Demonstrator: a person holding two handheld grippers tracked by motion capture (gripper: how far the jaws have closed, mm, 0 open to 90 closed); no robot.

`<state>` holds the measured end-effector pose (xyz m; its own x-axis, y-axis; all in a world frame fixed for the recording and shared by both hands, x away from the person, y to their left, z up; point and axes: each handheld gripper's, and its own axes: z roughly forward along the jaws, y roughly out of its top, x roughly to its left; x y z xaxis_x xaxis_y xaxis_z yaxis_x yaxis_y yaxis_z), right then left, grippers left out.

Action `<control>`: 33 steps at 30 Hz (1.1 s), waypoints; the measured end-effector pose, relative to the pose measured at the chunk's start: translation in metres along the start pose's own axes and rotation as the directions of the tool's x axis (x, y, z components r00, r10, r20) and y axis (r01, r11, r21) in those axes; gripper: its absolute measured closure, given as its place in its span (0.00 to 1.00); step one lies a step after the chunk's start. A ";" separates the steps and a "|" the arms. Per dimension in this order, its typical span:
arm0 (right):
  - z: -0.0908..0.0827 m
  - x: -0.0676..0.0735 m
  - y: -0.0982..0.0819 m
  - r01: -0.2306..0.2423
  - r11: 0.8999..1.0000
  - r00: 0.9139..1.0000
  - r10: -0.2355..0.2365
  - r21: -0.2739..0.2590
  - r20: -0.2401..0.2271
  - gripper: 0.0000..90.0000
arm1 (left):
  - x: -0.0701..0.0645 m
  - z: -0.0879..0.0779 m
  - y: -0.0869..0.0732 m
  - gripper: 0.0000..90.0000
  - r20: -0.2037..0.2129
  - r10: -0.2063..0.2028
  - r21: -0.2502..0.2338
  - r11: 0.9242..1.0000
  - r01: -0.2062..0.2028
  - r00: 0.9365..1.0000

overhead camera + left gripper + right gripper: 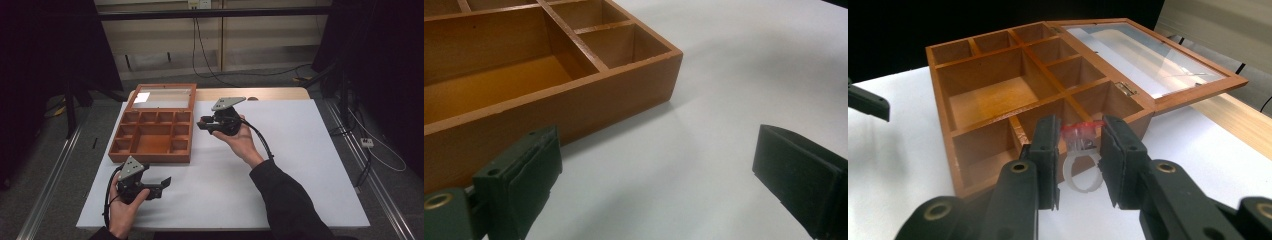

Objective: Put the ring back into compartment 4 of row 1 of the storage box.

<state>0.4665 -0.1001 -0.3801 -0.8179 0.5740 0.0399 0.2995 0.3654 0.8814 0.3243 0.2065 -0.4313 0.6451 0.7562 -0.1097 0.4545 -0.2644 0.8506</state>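
Carrying a small ring (1080, 165) in the right claw (1079, 150), clamped on it: translucent white plastic band hanging below the pads, red-topped clear piece pinched between them. In the high view the right claw (206, 125) sits just right of the wooden box (150, 156), over the white tabletop (300, 165), ring too small to make out there. Handling guess: ring is very light, stiff but thin plastic, smooth, so it can twist or pop out if the pinch is off-centre; likely brittle at the band, so don't squeeze harder. Best hold is what it has now, pads flat on the top piece, band left free. Box has open compartments, small ones along the far row and both sides, one big cell in the middle; all look empty. Glass lid (1148, 55) is laid open past the far edge, hinged, so it blocks nothing from the near or right side. Divider walls are thin and the small cells are tight for the jaws, so come in from above, not sideways. Left claw (659, 175) is apart, nothing between its pads, hovering low over the tabletop at the box's near right corner, well apart from the right one. Plenty of bare tabletop right of and near the box.
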 end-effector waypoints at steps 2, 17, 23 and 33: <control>0.003 -0.002 0.002 -0.002 1.000 1.000 0.002 0.002 0.004 0.77 | 0.000 0.000 0.000 0.06 0.002 0.002 0.000 1.000 -0.002 1.000; 0.023 -0.009 0.010 -0.020 0.999 1.000 0.020 0.043 0.003 0.77 | 0.000 0.000 0.000 0.06 0.005 0.002 -0.003 1.000 -0.002 1.000; 0.030 -0.009 0.019 -0.009 0.999 1.000 0.009 0.041 -0.001 0.77 | 0.000 -0.001 0.000 0.06 0.004 0.007 0.001 1.000 -0.007 1.000; 0.046 -0.008 0.034 0.003 0.998 1.000 -0.004 0.058 0.014 0.77 | 0.000 0.000 0.000 0.06 0.008 0.005 -0.004 1.000 -0.005 1.000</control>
<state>0.5058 -0.0585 -0.3716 -0.8119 0.5831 0.0296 0.3251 0.4093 0.8525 0.3239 0.2063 -0.4314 0.6520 0.7503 -0.1092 0.4488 -0.2659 0.8532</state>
